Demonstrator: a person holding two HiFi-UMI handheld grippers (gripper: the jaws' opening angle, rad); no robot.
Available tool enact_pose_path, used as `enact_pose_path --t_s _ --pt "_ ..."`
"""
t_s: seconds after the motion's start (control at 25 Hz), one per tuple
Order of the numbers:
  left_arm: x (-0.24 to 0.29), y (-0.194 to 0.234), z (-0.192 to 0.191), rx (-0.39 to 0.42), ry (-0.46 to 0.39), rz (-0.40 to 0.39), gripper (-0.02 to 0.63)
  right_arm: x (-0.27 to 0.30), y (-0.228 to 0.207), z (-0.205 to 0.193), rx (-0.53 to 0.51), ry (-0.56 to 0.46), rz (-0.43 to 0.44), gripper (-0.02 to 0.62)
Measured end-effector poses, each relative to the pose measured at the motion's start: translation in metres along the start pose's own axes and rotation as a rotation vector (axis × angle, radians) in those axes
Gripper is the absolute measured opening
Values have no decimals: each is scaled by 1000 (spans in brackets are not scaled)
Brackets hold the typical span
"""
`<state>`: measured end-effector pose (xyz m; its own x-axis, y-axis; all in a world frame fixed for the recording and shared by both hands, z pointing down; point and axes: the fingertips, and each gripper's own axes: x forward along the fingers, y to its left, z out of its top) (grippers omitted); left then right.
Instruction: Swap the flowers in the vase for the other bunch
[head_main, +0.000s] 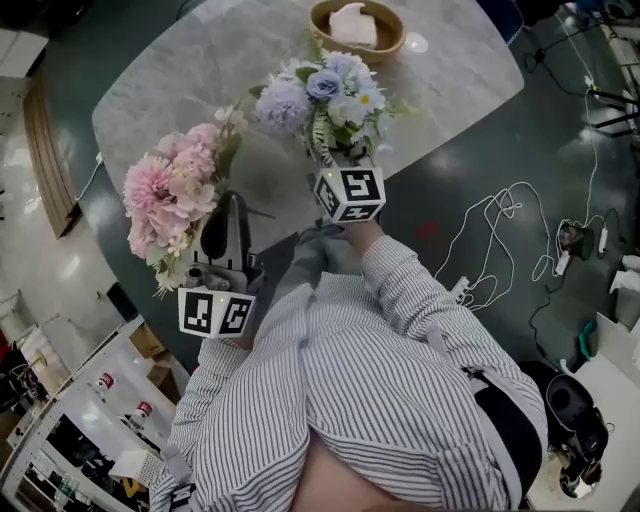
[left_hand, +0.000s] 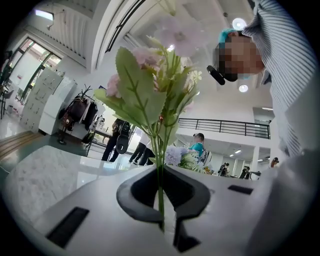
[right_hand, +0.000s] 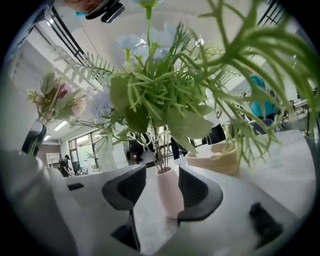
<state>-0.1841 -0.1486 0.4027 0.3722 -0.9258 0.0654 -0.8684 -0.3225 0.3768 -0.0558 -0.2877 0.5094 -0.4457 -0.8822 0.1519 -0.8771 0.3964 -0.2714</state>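
Left gripper (left_hand: 161, 200) clamped on the pink bunch (head_main: 172, 195); right gripper (right_hand: 165, 186) open around the vase (right_hand: 170, 197).

At the left, the two jaws were pressed together on the thin green stems (left_hand: 160, 170), and the pink bunch rose upright above them, at the person's left side. At the right, the jaws stood wide apart with the pale pink vase between them. A clear gap showed at one pad, and the vase was very close to the other pad. Whether it touched that pad could not be told. The vase stood on the marble table (head_main: 200, 60) with the blue bunch (head_main: 325, 100) in it. Behind it, well apart, a wooden bowl (head_main: 392, 42) stood on the same table.
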Motion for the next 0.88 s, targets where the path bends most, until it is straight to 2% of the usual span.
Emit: enact_pose_path --t_s 0.16,0.28,0.64,0.88 --pt "0 -1 1 -1 5 0 15 4 1 3 17 -5 5 202" --pt "1 -3 1 -24 -3 2 15 5 5 5 -14 -6 19 206" --pt "1 -4 2 -17 -2 8 17 15 4 21 -100 -35 4 206" --pt "1 -2 1 -19 -5 19 17 23 3 22 -117 -34 8 206"
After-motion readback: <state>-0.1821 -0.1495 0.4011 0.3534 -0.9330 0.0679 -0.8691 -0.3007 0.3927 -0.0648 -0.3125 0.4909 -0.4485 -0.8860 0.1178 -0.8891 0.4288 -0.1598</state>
